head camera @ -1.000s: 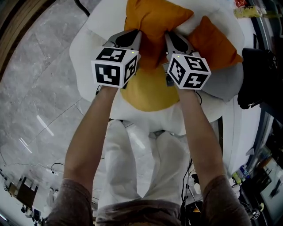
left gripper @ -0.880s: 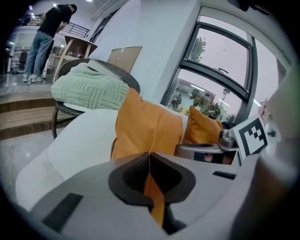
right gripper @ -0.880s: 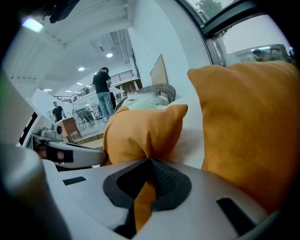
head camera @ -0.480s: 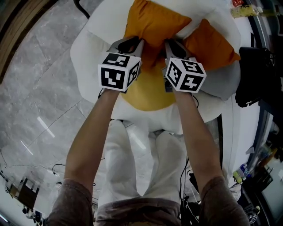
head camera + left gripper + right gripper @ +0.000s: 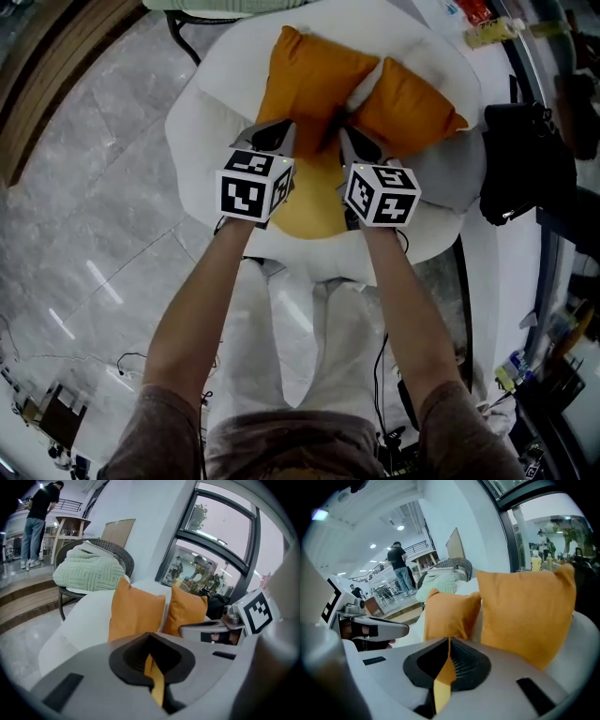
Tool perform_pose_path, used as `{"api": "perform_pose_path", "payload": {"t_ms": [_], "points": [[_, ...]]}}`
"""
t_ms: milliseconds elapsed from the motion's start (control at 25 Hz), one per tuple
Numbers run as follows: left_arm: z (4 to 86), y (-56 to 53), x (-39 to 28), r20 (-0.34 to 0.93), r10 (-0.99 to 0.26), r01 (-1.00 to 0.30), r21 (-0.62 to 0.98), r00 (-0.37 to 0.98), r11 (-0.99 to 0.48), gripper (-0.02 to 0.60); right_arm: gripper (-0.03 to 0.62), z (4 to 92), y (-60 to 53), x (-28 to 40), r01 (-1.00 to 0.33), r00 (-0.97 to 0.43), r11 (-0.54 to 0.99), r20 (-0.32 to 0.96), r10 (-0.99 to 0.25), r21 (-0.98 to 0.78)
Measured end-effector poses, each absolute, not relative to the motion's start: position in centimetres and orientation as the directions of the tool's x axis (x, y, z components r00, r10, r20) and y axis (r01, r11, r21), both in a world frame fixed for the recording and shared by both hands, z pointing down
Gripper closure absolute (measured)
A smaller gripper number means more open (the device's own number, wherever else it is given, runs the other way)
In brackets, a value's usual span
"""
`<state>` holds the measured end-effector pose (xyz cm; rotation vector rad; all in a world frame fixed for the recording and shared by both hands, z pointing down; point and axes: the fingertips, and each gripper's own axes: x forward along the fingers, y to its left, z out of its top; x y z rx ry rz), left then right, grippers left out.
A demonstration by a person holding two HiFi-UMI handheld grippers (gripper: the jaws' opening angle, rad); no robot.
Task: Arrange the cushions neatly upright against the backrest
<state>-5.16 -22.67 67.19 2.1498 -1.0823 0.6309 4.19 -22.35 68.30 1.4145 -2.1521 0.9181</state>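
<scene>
Two orange cushions stand upright, side by side, against the back of a white round chair (image 5: 208, 112): the left cushion (image 5: 314, 80) (image 5: 136, 613) (image 5: 450, 613) and the right cushion (image 5: 405, 103) (image 5: 187, 609) (image 5: 525, 611). A round yellow seat pad (image 5: 314, 202) lies in front of them. My left gripper (image 5: 279, 139) (image 5: 150, 637) hovers over the pad, short of the left cushion, jaws shut with nothing held. My right gripper (image 5: 351, 141) (image 5: 449, 641) is beside it, below the gap between the cushions, also shut and empty. Only the pad's yellow shows behind each pair of jaws.
A black bag (image 5: 511, 164) sits just right of the chair. Behind the chair stands a wicker chair with a green blanket (image 5: 89, 569). A person (image 5: 40, 517) stands far off on the left. Grey marble floor (image 5: 84, 187) surrounds the seat; cables lie near my feet.
Both grippers have drawn back toward me, away from the left cushion's lower edge. That cushion now stands free against the backrest beside the right one.
</scene>
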Motion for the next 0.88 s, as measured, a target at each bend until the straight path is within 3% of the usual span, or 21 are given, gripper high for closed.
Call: {"api": "perform_pose_path", "payload": {"t_ms": [360, 880], "points": [[57.1, -19.6, -3.7, 0.634, -0.522, -0.816, 0.371, 0.571, -0.443, 0.577, 0.568, 58.8, -18.1, 4.5, -0.886, -0.462, 0.3, 0.618, -0.635, -0.354], [39.0, -13.2, 0.7, 0.581, -0.488, -0.739, 0.34, 0.652, -0.582, 0.577, 0.568, 40.1, -12.8, 6.1, -0.851, -0.523, 0.372, 0.523, -0.673, -0.371]]}}
